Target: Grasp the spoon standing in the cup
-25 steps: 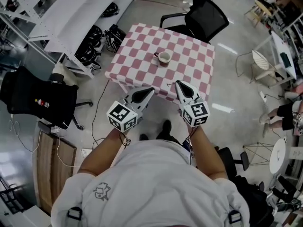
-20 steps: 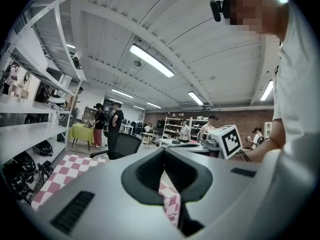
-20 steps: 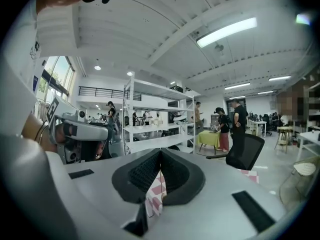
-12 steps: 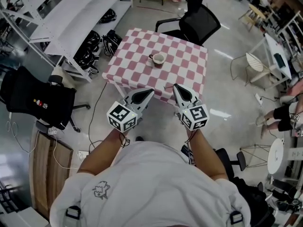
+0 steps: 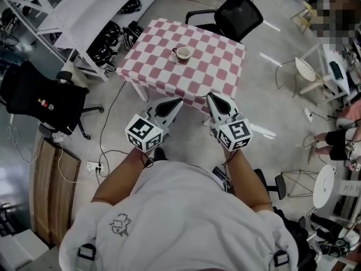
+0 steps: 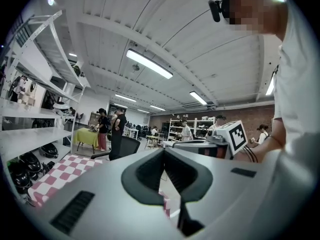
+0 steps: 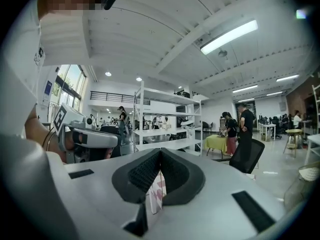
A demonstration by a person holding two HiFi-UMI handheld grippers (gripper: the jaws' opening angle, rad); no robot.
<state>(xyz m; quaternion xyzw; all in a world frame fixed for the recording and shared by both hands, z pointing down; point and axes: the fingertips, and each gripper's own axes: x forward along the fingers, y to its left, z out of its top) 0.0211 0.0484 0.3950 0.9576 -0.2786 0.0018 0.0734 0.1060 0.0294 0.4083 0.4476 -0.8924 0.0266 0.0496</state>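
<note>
Left tongs [image 5: 178, 101] and right tongs [image 5: 212, 97] clenched, empty: approach step.
Next, likely: reach the cup [image 5: 182, 53] on the worktop [image 5: 217, 75], upper centre, then unclench.

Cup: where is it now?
Head view, upper centre: the cup sits on the checkered table, in its far half, ahead of the left gripper and right gripper.

The cup [image 5: 183, 53] stood on the table [image 5: 214, 72], toward its far left. A chair [image 5: 240, 18] stood behind the table, shelves [image 5: 79, 16] to its left. The left gripper [image 5: 178, 101] and right gripper [image 5: 211, 96] hung side by side before its near edge.
</note>
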